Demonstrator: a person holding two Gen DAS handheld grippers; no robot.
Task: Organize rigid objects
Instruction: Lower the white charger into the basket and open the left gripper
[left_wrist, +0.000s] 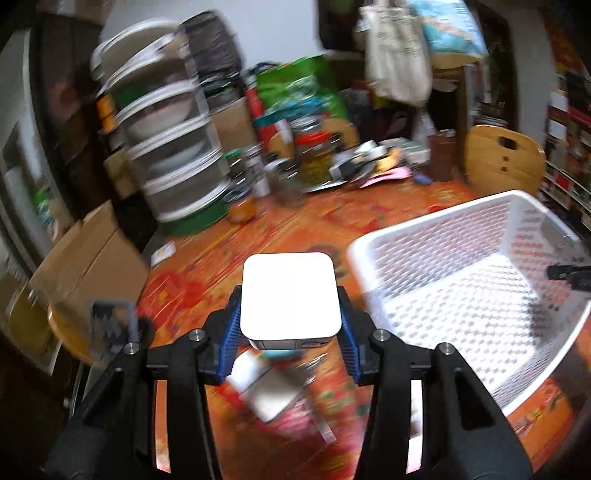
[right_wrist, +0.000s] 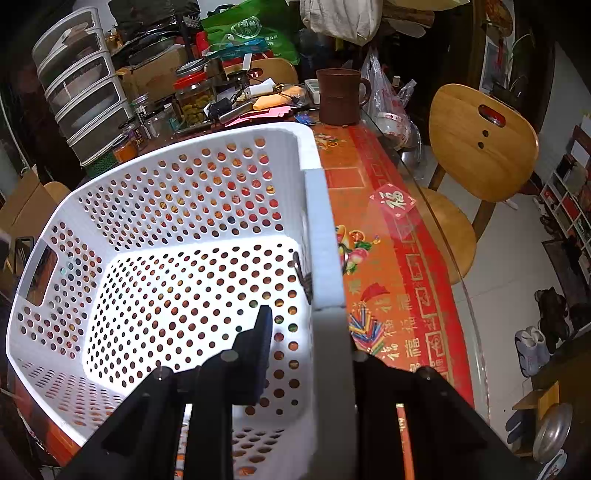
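My left gripper is shut on a flat white square device with rounded corners, held above the orange patterned table, left of the white perforated basket. Below it lie a white box and other blurred small items. My right gripper straddles the basket's right wall: its left finger is inside the basket and the right finger is hidden behind the wall. The basket holds nothing that I can see.
A stack of clear drawers, jars, a brown mug, a green bag and clutter fill the table's far side. Cardboard boxes stand left. A wooden chair stands right of the table.
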